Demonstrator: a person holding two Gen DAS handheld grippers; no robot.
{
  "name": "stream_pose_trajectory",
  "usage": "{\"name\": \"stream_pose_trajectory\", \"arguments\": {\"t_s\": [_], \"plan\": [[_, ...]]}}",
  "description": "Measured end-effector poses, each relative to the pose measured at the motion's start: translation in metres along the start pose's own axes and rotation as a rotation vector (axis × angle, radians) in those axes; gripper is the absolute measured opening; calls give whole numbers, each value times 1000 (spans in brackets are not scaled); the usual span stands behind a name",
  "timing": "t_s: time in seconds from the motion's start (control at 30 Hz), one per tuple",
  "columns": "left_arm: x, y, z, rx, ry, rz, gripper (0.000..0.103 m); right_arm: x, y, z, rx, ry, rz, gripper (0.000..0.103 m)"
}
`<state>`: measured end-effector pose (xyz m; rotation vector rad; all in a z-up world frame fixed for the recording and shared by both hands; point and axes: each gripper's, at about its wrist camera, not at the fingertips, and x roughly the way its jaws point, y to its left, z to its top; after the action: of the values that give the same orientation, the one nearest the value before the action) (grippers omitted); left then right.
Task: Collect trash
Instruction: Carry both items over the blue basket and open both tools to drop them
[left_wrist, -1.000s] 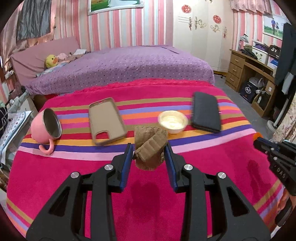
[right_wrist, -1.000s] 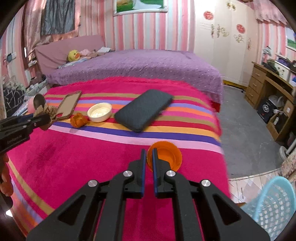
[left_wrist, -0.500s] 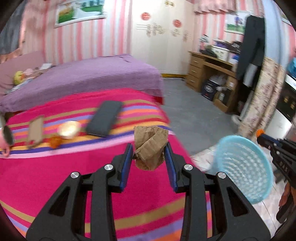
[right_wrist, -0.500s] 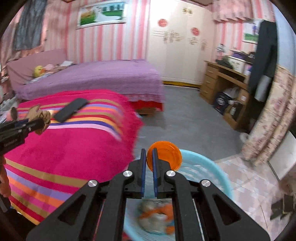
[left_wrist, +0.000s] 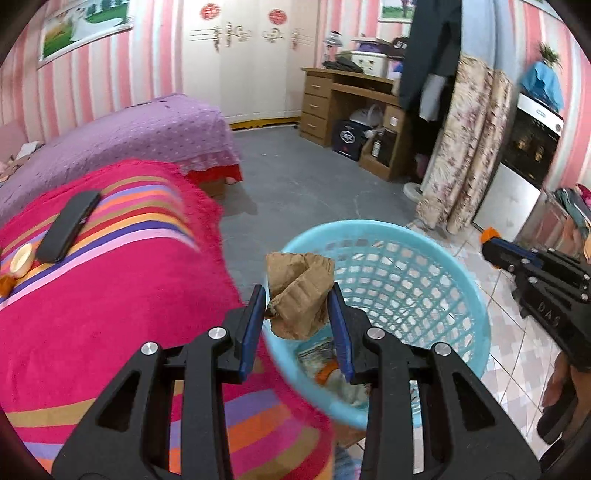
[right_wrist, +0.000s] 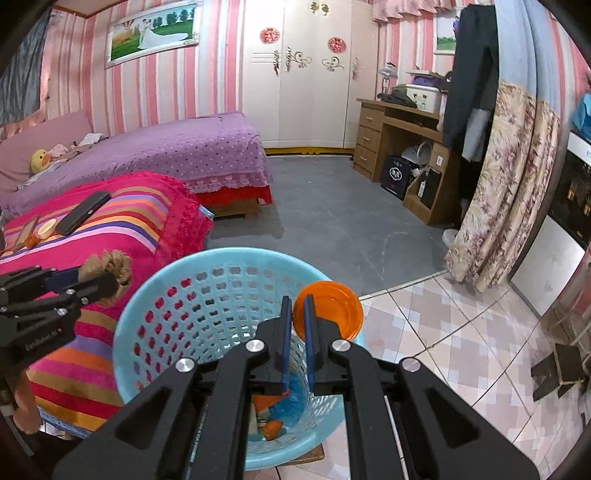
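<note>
Far left, the bed with its striped pink blanket holds non-trash: dark case, white lid, small orange bit, all well apart from the bin, probably left for later or not trash at all

left tool clamped part-way on a crumpled brown paper wad, pads pressing both sides, paper sticking up past the tips; in the right wrist view the same wad sits at the bed edge just beside the basket rim, not clearly over the opening, so likely needs a bit more carry before letting go

light blue plastic basket on the floor by the bed, already some wrappers and scraps at the bottom = the trash target

right tool squeezed fully together, pinching the thin rim of an orange plastic lid; edge pinch since the lid is flat and wide. Lid hangs over the basket's right side, looks ready to drop

Judgement: both items near release, lid first
</note>
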<state>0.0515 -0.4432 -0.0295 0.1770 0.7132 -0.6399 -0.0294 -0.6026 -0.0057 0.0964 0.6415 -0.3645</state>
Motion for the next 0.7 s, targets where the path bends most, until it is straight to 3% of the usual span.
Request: {"name": "stream_pose_trajectory", "arguments": {"t_s": [0.23, 0.37, 0.47, 0.7], "plan": [[22, -26, 8, 48, 48, -43, 37, 16, -8, -11, 25, 18, 6, 7], [23, -24, 10, 60, 29, 2, 77, 21, -10, -16, 26, 26, 5, 7], [22, -11, 12, 47, 17, 47, 88, 23, -8, -17, 21, 27, 6, 7], [13, 32, 14, -14, -1, 120, 96, 32, -4, -20, 30, 27, 18, 7]]}}
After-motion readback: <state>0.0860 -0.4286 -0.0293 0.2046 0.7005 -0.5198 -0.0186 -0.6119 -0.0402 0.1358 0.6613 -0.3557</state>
